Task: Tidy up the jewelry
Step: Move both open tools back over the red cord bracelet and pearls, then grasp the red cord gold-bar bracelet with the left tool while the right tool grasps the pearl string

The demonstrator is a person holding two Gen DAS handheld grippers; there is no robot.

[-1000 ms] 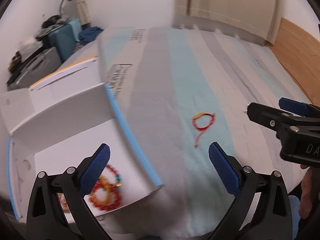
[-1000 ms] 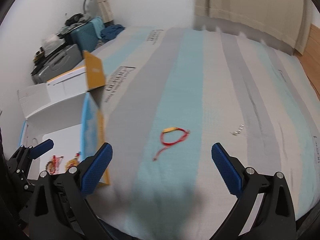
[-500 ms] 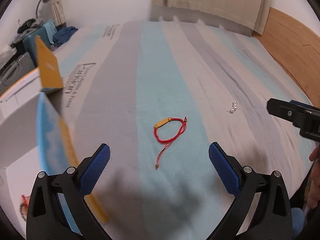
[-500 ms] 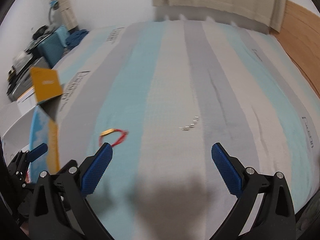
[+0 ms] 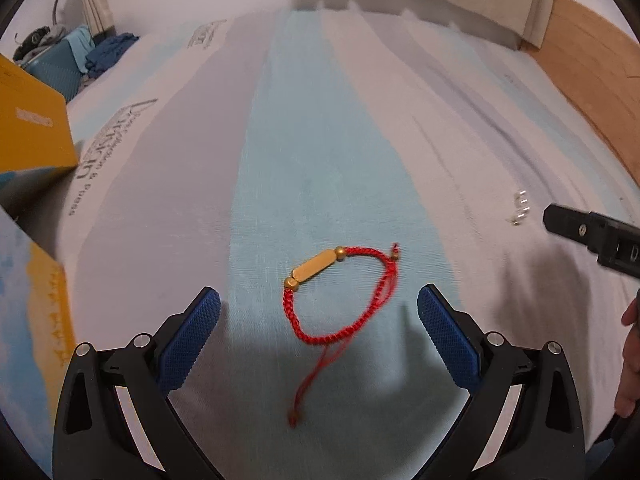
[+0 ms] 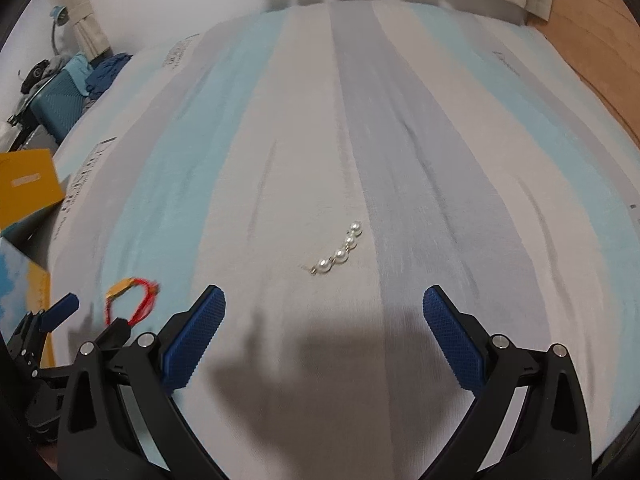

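A red cord bracelet point(image 5: 340, 300) with a gold bar lies on the striped bed cover, just ahead of and between the open fingers of my left gripper point(image 5: 320, 332). It also shows at the left of the right wrist view point(image 6: 130, 300). A short string of white pearls point(image 6: 340, 254) lies ahead of my open, empty right gripper point(image 6: 324, 328); it shows small at the right of the left wrist view point(image 5: 520, 210). The right gripper's tip point(image 5: 592, 232) enters the left wrist view from the right.
An open cardboard box with yellow flaps point(image 5: 32, 140) stands at the left edge of the bed; it also shows in the right wrist view point(image 6: 28, 192). Suitcases and clothes point(image 6: 60, 88) sit at the far left. A wooden headboard point(image 5: 592, 72) runs along the right.
Both grippers swung right, away from the box, and came closer to the bed. The red bracelet is now centred before the left gripper, the pearls before the right.
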